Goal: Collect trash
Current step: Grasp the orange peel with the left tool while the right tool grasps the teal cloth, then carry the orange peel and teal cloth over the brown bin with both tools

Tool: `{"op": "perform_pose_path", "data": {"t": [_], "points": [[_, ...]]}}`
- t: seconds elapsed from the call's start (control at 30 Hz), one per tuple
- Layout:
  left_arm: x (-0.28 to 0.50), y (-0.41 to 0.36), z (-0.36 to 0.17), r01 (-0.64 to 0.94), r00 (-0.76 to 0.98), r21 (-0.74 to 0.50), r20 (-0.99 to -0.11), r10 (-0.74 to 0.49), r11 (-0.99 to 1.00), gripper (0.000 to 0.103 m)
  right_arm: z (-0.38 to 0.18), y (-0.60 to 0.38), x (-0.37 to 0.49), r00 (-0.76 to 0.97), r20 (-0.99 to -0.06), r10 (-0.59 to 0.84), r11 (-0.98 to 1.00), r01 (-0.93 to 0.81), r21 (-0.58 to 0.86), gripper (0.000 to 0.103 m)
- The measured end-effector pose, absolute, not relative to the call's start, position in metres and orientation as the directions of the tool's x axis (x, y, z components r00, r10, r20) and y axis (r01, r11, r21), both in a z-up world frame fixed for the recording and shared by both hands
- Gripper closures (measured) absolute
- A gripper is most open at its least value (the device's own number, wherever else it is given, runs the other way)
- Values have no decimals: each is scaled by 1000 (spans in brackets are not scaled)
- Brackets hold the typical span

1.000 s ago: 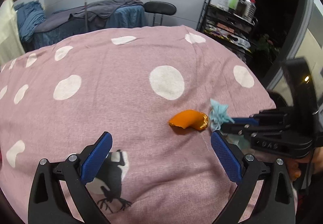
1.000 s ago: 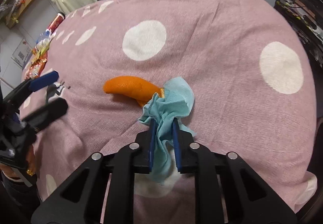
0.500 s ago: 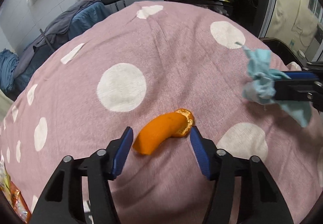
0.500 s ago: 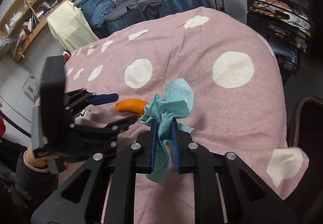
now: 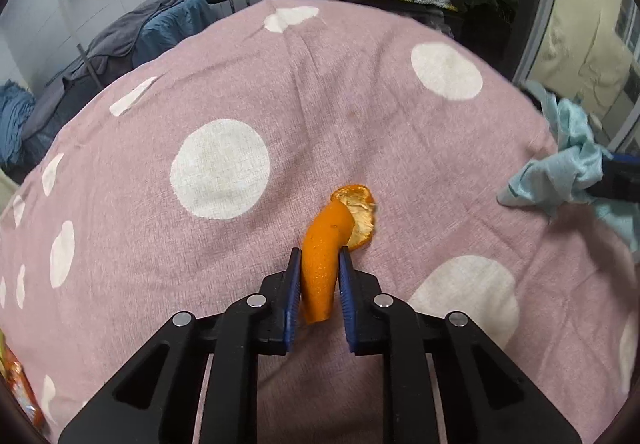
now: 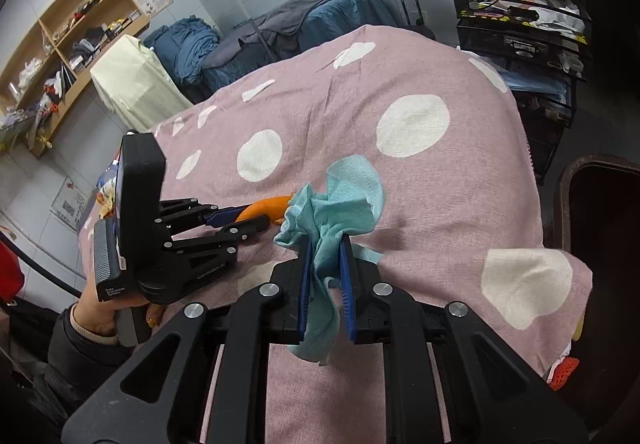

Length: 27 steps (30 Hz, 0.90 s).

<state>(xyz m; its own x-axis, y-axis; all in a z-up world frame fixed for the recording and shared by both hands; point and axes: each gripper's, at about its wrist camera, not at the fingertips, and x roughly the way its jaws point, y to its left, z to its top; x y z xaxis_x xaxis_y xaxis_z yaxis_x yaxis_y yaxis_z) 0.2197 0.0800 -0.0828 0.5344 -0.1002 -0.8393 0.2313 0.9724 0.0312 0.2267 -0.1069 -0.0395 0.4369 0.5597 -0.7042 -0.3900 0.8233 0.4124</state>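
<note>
left tongs clamped on orange peel, right tongs pinching blue tissue. pickup step; next likely carry both to bin.

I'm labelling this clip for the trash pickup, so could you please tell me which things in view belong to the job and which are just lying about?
Part of the job:
- orange peel, pinched in the left claw
- crumpled blue tissue, pinched in the right claw
- dark bin beside the table

Just lying about:
- spotted pink tablecloth
- snack wrappers
- wire rack
- wooden shelf
</note>
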Motion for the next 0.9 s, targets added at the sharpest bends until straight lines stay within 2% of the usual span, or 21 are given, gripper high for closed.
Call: {"op": "perform_pose_path", "data": {"t": [0.33,0.63,0.9], "points": [[178,78,-44,144,666,-126,-721,-190,982,88,-31,-143,206,499,-647,576,817,-367,444,88],[149,52,-21,156,731,-210,-633,-256,965,88,-26,-178,186,553,-611,567,822,-339,457,88],[136,15,-7,218,748,-237,-583,-318,947,88,-17,-223,167,641,-577,507,853,-279,441,88]]}}
